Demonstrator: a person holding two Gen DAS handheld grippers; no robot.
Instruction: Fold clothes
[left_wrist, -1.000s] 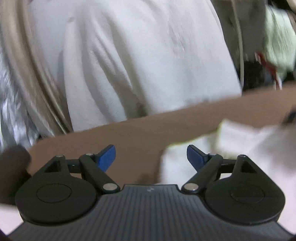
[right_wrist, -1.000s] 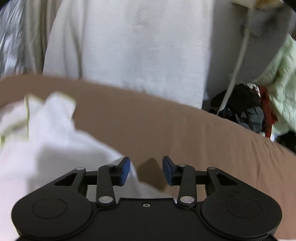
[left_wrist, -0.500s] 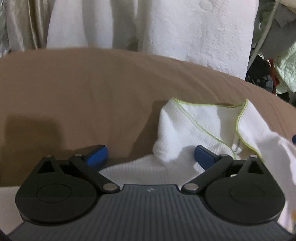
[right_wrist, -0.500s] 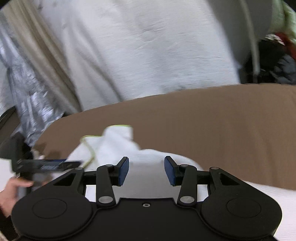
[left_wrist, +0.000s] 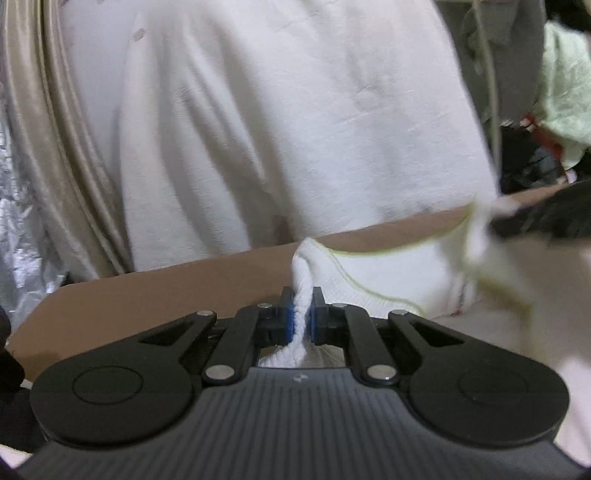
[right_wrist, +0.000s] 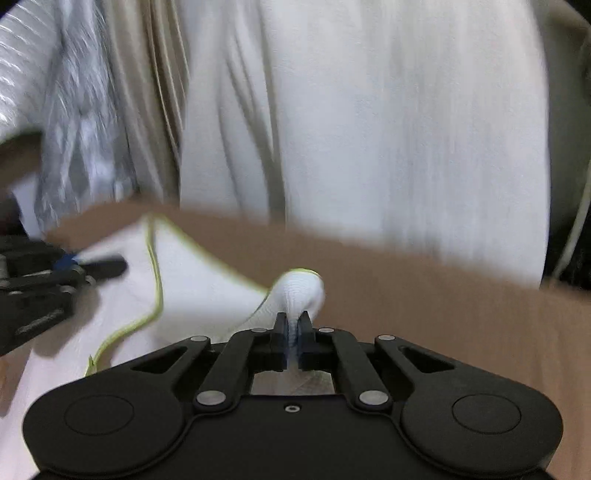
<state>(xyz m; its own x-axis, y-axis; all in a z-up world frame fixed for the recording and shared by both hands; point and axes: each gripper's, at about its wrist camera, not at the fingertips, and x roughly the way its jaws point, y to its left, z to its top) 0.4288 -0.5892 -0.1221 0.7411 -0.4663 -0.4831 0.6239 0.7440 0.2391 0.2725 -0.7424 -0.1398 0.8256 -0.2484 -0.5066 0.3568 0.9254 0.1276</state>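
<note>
Nowhere is any writing legible: a small tag on the white garment (left_wrist: 388, 280) shows at its right side in the left wrist view, but it is too blurred to read, only a hint of red marks. Garment is white ribbed knit with yellow-green stitched edging, lying on a brown surface (left_wrist: 166, 284).

Left gripper (left_wrist: 302, 314): jaws have just been closing, blue pads now pinched tight on a bunched fold of the garment. Right gripper (right_wrist: 293, 332): jaws likewise have just been closing, now clamped on another bunched bit of the same garment, which bulges above the pads. Each gripper shows blurred at the edge of the other's view, the cloth spanning between them.

Room behind: a large white textured cloth (left_wrist: 295, 129) hanging past the far edge of the surface; beige curtain (left_wrist: 44, 147) and silvery foil-like material (left_wrist: 18, 229) to its left; pale green fabric (left_wrist: 565, 81) and dark clutter at far right. Much motion blur.
</note>
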